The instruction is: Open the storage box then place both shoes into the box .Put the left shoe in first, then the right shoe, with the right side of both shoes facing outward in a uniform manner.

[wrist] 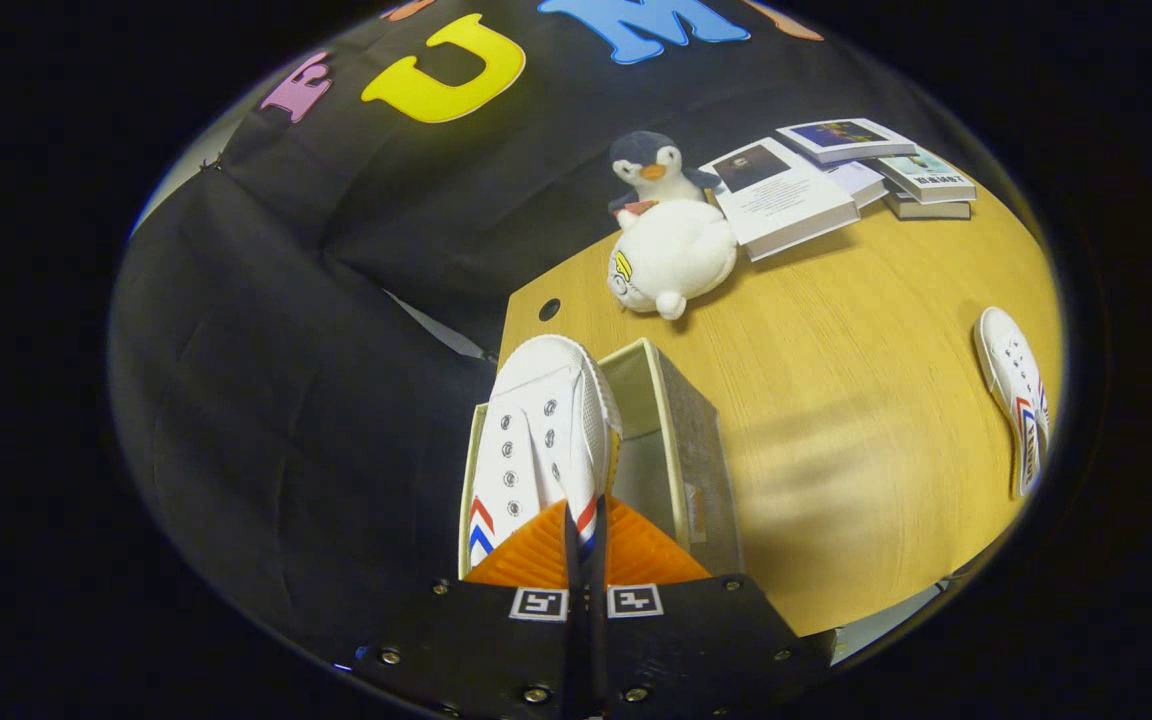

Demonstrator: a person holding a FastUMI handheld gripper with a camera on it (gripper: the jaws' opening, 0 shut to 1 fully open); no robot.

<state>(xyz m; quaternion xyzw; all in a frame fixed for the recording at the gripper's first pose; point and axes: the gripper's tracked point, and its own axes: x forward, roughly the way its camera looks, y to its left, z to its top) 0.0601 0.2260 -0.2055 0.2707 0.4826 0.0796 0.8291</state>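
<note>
Orange ribbed gripper (584, 545) fingers pinched nearly together on heel-side edge of white canvas shoe with red-blue stripes (536, 440). Shoe's long axis runs straight ahead from fingers, toe forward, hanging above open beige storage box (681, 440). Second matching shoe (1016, 400) well apart on wooden table (836, 400). Plush toys, books beyond box; black cloth wall.

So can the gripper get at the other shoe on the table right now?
Probably not yet: the gripper is shut on the white shoe over the open storage box. The other shoe lies unobstructed on the table.
</note>
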